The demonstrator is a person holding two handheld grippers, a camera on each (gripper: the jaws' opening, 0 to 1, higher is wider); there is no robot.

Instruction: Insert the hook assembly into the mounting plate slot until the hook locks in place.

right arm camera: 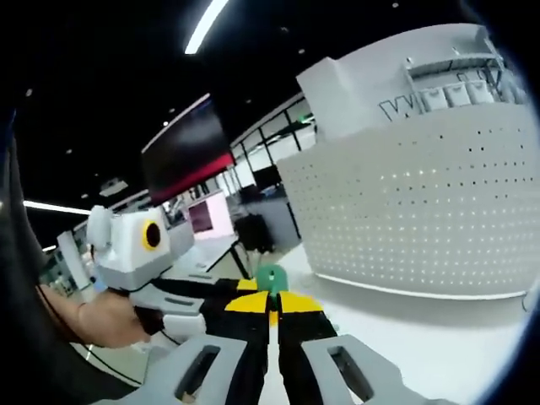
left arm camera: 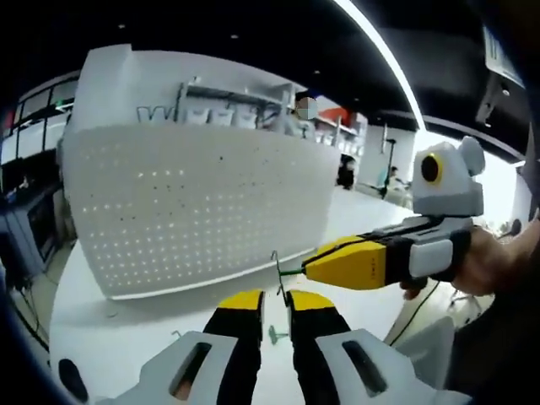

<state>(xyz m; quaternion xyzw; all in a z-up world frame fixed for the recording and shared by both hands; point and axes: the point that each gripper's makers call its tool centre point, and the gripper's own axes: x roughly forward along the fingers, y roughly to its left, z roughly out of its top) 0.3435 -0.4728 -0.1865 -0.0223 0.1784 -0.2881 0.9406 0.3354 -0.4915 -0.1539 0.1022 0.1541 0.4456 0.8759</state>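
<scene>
In the left gripper view, the left claw [left arm camera: 274,297] rose from the bottom edge with its yellow-tipped jaws set narrow, a slim gap between them. A thin wire hook [left arm camera: 277,268] stood in that gap just above the tips; whether the jaws actually pinched it could not be told. Below the tips, between the jaws, a small green part [left arm camera: 274,335] lay against the white table [left arm camera: 126,337].

The right claw [left arm camera: 309,267] entered from the right, held by a hand [left arm camera: 481,261], with its yellow tip closed down onto the wire right beside the hook. The hook assembly therefore sat in the air between the two claw tips, near the lower edge of the perforated mounting plate [left arm camera: 194,211] but apart from it — not yet in any slot.

In the right gripper view, the right claw [right arm camera: 272,302] showed its jaws pressed nearly together, with a green piece [right arm camera: 271,277] standing at the tips. The left claw [right arm camera: 245,287] came in from the left, its tip meeting the right claw's tips, and a hand [right arm camera: 105,321] gripped its body. The mounting plate [right arm camera: 422,211] — a white curved panel with rows of small holes — stood upright on the table [right arm camera: 439,346] to the right, well clear of both claws.
</scene>
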